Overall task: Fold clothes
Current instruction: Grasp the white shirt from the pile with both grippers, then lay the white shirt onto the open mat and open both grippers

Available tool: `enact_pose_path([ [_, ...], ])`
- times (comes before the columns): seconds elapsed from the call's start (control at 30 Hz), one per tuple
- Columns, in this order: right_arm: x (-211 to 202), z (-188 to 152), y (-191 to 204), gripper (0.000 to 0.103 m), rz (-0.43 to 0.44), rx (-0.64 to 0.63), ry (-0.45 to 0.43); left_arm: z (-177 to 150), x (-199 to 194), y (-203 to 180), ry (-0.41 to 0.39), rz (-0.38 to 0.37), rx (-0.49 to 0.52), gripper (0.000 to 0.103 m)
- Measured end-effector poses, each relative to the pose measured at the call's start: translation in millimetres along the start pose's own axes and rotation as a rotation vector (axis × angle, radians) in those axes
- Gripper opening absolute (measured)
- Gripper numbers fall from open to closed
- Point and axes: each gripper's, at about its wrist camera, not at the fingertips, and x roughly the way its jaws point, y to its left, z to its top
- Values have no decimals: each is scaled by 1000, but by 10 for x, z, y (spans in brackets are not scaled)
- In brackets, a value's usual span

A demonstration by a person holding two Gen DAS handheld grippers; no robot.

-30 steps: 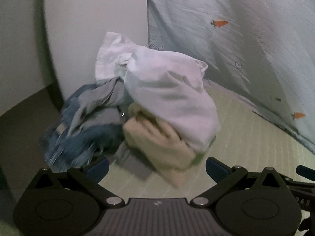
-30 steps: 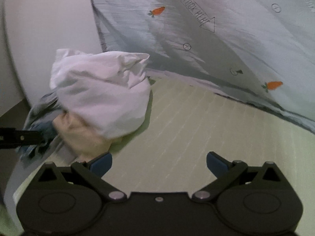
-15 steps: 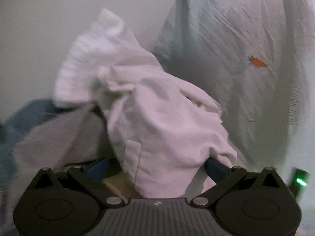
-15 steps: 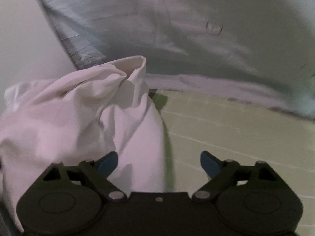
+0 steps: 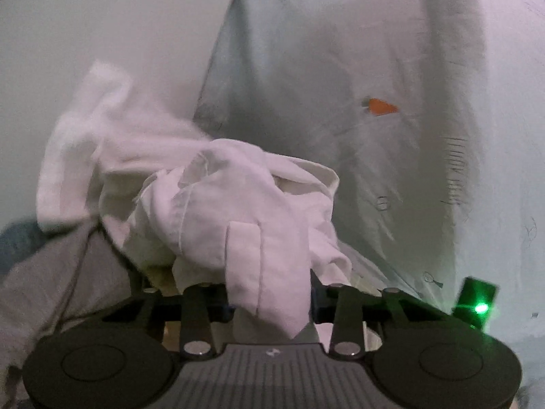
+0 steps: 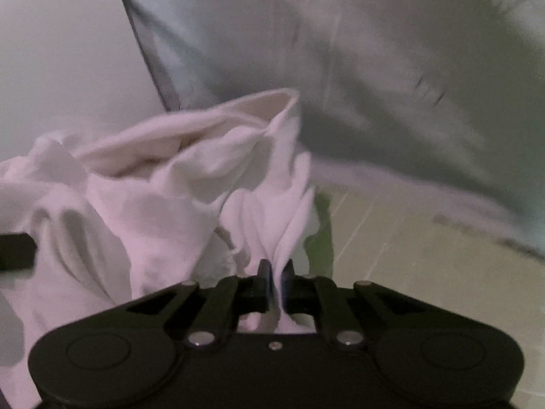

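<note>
**Both grippers taking hold of the white garment**

Pale green matting (image 6: 425, 255) is running along under a hanging grey-blue sheet (image 5: 374, 68) printed with little carrots, and a plain white wall is closing off the left side. Against that corner the white garment (image 5: 238, 211) is sitting bunched on top of the laundry pile, crumpled, with a hemmed opening (image 6: 218, 116) gaping at its top.

From where I am standing, the right gripper (image 6: 275, 281) is pinching a thin fold of the white cloth, its jaws drawn nearly together with the fabric running down between them. The left gripper (image 5: 269, 301) is biting on a thicker flap of the same garment; its jaws are standing wider apart, but the cloth is filling the gap between them and hanging down through it. A patch that looks like a pocket (image 5: 243, 255) is showing just above that grip.

Spreading outward, a grey garment (image 5: 61, 289) is lying beside and under the white one on the left, with something blue (image 5: 17, 238) peeking out behind it; a beige scrap (image 5: 161, 274) is just visible below.

I judge this to be the very start: picking one piece off the heap. The next move is calling for lifting both grips together, clear of the grey cloth, then spreading them apart so the garment opens and can be laid flat on the matting.
</note>
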Motion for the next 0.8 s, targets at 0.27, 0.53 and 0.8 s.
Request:
enact_pose_path([
  [0.27,-1632,6,-174,6,-57,-58,-240,-164,-907,-1093,-169,-82,185,34],
  [0.53,-3375,-519,-725,6,-196,-25,-384,-846,-1707,-2239,-194,-238,260,33],
  [0.8,-4516,-1410,-1655,7,-446,81,-226,-2006,-1629,-2864,98,-211,209,34],
])
